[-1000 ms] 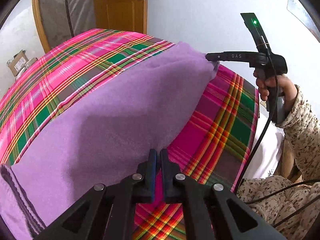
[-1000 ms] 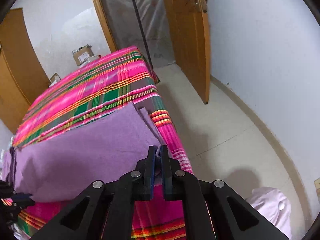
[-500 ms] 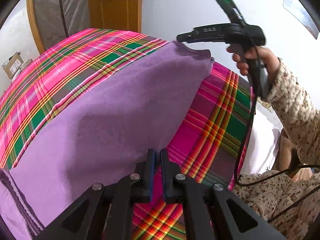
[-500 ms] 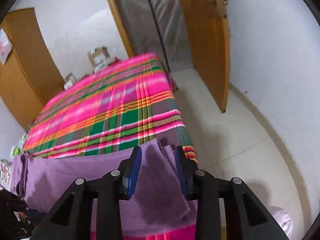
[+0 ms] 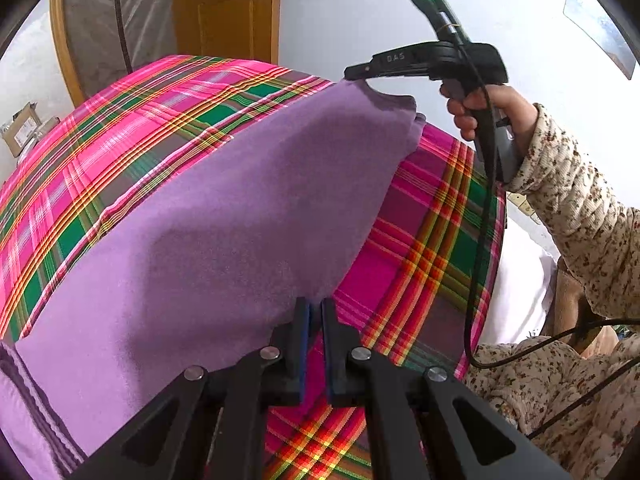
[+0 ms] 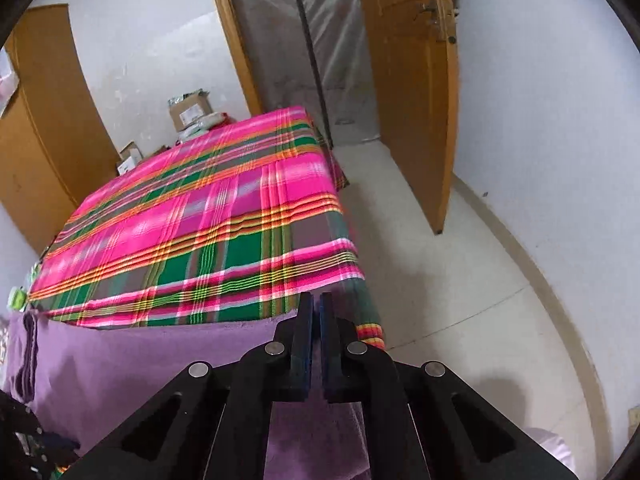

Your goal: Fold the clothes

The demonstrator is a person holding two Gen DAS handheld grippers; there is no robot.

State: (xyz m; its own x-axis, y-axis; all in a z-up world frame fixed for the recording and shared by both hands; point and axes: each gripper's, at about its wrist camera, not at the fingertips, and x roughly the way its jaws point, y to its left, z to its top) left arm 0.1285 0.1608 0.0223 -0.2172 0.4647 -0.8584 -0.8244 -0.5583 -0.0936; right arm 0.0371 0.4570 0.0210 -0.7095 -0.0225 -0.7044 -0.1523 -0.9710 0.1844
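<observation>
inspection, 2 views. my left gripper sits at 6 o'clock in its own view, both jaws drawn together with only a thin slit between the blue pads. the near edge of the purple garment runs into that slit, so i have that edge pinched. the garment lies spread across the plaid bedcover, running from 7 o'clock up to 1 o'clock in this view.

my right gripper shows at 1 o'clock in the left view, held by my right hand in a floral sleeve. its tip meets the far corner of the garment, and that corner is pulled up into a small peak off the cover. in its own view the right gripper is at 6 o'clock; its jaws have just been closing and now stand nearly together. purple fabric lies under and around the fingers, and the edge reaches in between the pads; the raised corner in the left view confirms the hold.

the bedcover fills the middle of the right view, from 9 o'clock toward 12 o'clock. a wooden door stands open at 1 o'clock. cardboard boxes sit against the wall at 11 o'clock, beyond the far end of the bed. a black cable hangs from the right gripper's handle, at 3 o'clock in the left view.
</observation>
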